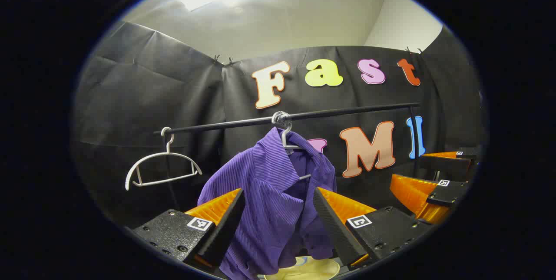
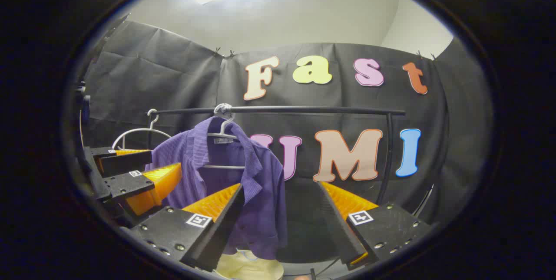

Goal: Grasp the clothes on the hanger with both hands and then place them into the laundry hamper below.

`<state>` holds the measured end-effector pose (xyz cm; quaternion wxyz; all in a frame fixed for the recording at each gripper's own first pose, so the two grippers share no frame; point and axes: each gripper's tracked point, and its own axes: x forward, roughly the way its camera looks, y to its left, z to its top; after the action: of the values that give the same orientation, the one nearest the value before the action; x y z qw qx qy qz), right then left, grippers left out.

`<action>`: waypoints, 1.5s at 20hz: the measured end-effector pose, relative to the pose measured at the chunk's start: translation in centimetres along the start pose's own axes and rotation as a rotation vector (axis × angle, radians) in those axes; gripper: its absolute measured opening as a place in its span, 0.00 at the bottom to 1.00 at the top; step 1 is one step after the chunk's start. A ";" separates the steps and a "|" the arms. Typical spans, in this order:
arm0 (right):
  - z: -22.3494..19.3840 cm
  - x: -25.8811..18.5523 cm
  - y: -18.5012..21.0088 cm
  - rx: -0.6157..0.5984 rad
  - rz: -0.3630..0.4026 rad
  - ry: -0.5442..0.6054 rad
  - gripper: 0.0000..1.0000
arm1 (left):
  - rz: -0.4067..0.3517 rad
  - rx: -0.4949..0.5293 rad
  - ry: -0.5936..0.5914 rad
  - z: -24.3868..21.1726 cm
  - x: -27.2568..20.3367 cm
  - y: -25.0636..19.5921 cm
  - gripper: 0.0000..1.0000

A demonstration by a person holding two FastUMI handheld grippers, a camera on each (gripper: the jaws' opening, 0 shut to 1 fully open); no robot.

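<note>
A thin black metal rail (image 1: 304,117) is seen spanning the booth, and it serves as the landmark here. A purple ribbed button-up shirt (image 1: 269,202) is hung from a white wire hanger (image 1: 286,136) hooked near the middle of the rail, the collar draped open. An empty white plastic hanger (image 1: 163,169) is hooked at the rail's far end, well apart from the shirt. Below the shirt, and so below the rail, a pale yellow laundry hamper (image 1: 310,269) is partly seen.

In the left gripper view, the left gripper (image 1: 278,204) is held below the rail with its fingers spread wide on either side of the shirt; contact with the fabric cannot be told. The right gripper (image 2: 280,197) is held under the rail's middle, beside the shirt, its fingers likewise spread apart, nothing pinched between them.
</note>
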<state>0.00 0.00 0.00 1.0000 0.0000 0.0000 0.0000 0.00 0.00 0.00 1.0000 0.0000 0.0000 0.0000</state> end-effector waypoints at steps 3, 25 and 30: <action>0.1 0.0 -0.4 -0.005 -0.005 -0.001 0.99 | 0.002 0.004 0.010 -0.1 0.0 -0.1 0.99; 0.3 -1.1 -2.9 -0.044 -0.041 -0.002 0.99 | 0.045 0.021 0.012 -1.2 3.1 -2.3 0.99; 0.0 -1.6 -4.4 -0.067 -0.079 0.012 0.96 | 0.086 0.063 0.037 -3.6 5.7 -2.9 0.97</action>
<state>-1.59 -4.40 0.04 0.9986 -0.0335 0.0058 -0.0395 5.75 -2.90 -3.60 0.9984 0.0315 0.0187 0.0429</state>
